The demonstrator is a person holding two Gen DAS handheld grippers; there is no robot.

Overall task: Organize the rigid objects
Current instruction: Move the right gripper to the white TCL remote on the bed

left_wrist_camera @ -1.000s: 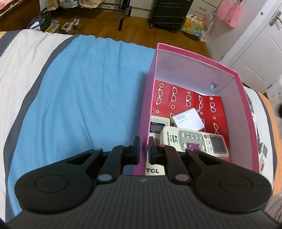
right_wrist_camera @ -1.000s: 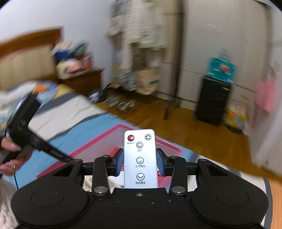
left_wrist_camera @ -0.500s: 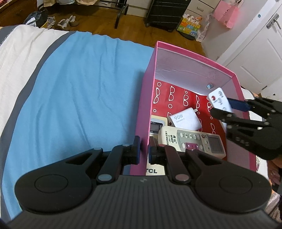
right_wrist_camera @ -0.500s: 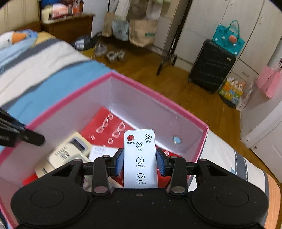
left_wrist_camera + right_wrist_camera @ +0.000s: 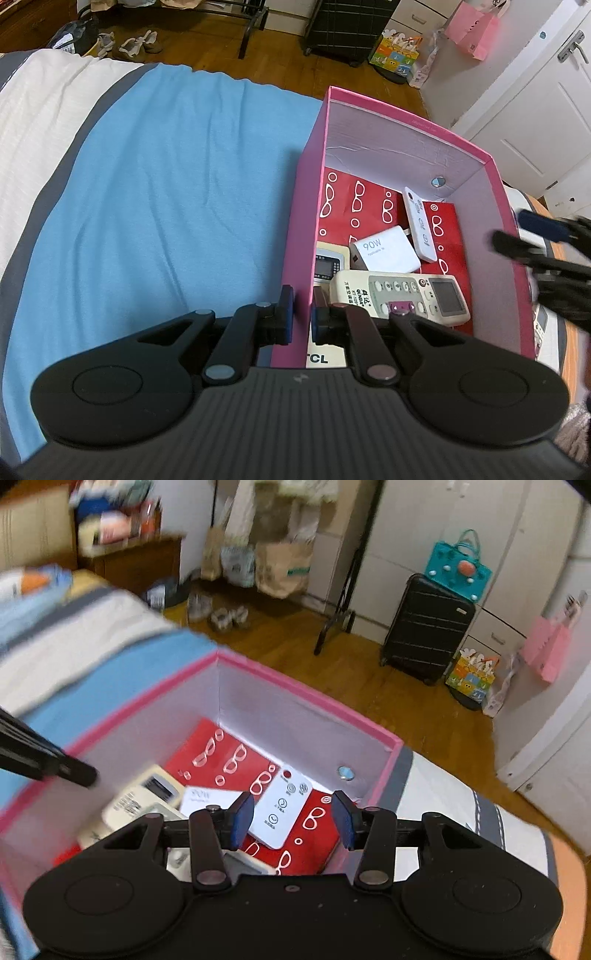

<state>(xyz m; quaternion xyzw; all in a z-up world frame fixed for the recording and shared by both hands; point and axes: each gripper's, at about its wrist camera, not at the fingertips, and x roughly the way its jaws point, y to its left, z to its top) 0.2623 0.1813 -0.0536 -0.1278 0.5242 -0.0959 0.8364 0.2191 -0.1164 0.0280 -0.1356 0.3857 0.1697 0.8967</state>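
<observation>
A pink box (image 5: 308,192) stands on the bed. My left gripper (image 5: 301,317) is shut on its left wall near the front corner. Inside lie a small white remote (image 5: 419,225), a white 90W charger (image 5: 384,249), a large beige remote (image 5: 402,295) and a red glasses-print booklet (image 5: 354,199). My right gripper (image 5: 293,821) is open and empty above the box's right side; the small white remote (image 5: 280,808) lies on the booklet (image 5: 221,753) below it. The right gripper also shows, blurred, at the right edge of the left wrist view (image 5: 546,251).
The bed has a blue blanket (image 5: 166,203) with white and grey stripes. Beyond the bed are a wood floor (image 5: 369,679), a black suitcase (image 5: 424,627), shoes (image 5: 136,42), bags and white wardrobe doors (image 5: 535,96). Another remote (image 5: 540,325) lies on the bed right of the box.
My right gripper carried the small white remote over the box, opened and let it go; the remote now lies inside. The left gripper stayed shut on the box wall.
</observation>
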